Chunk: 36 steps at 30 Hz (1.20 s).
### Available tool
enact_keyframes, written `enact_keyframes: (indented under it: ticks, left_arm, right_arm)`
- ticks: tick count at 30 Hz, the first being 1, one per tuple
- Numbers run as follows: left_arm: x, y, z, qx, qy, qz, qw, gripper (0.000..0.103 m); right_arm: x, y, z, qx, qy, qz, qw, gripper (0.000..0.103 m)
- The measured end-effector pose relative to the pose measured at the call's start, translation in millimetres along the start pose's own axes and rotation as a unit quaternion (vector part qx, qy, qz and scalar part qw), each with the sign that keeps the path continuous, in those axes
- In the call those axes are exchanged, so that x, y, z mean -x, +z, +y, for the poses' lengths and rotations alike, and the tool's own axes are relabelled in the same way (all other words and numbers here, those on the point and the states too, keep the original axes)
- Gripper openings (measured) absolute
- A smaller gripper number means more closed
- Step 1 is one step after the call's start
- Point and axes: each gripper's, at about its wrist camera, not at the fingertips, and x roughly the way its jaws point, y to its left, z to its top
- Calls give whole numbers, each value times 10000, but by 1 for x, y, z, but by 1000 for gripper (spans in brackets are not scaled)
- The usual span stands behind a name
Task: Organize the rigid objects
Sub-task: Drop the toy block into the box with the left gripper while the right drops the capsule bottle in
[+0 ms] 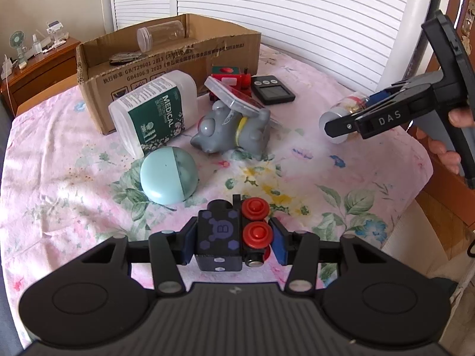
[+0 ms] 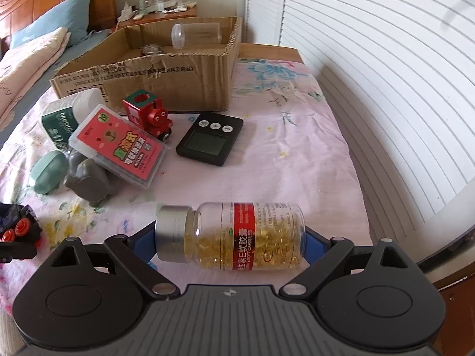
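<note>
My left gripper (image 1: 234,238) is shut on a black toy train with red wheels (image 1: 228,234), held above the floral sheet; the train also shows at the left edge of the right wrist view (image 2: 17,228). My right gripper (image 2: 230,238) is shut on a clear capsule bottle (image 2: 237,235) with a silver cap, held sideways end to end; in the left wrist view the bottle (image 1: 341,109) and gripper are at the right. An open cardboard box (image 1: 166,68) (image 2: 166,80) stands at the back and holds a clear jar (image 1: 160,37) (image 2: 196,34).
On the sheet lie a cotton-swab tub (image 1: 154,112), a teal egg-shaped case (image 1: 169,175), a grey toy animal (image 1: 234,130), a flat red card box (image 2: 118,145), a red toy train (image 2: 151,112) and a black timer (image 2: 210,139). White shutters stand behind.
</note>
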Motion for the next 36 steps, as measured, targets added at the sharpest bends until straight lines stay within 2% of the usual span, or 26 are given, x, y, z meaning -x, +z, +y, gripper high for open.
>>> enact_keyframes:
  ticks: [8,13,19,24,28,32,34,36]
  left_arm:
    - [11,11,1,-72,67,9,10000,48]
    - [22,31,7,-78,54,-88,9999,48]
    - [33,82,26,-211,308,-423,9984,48]
    - [26,134,47,-261,630,-719,9951,48]
    - [8,163,65,-184,797,-758,9938,48]
    - [-13,179,83,-102,960,-679,9930,49]
    - [-21,181,91,1,1004,-749,9921,55]
    - [-27,179,100,162,1016,-790,9915,94]
  right_arm:
    - [11,8,8,421,162,29,9990,96]
    - [22,20,9,561,384,-27,9977,96]
    - [38,47,16,837,502,-262,9949,96]
    - [45,75,21,931,606,-481,9926,96]
    - [46,95,25,1005,584,-625,9912,96]
    - [46,111,28,1009,571,-714,9907,96]
    - [45,118,29,1005,565,-745,9905,96]
    - [44,124,30,977,585,-768,9905,96]
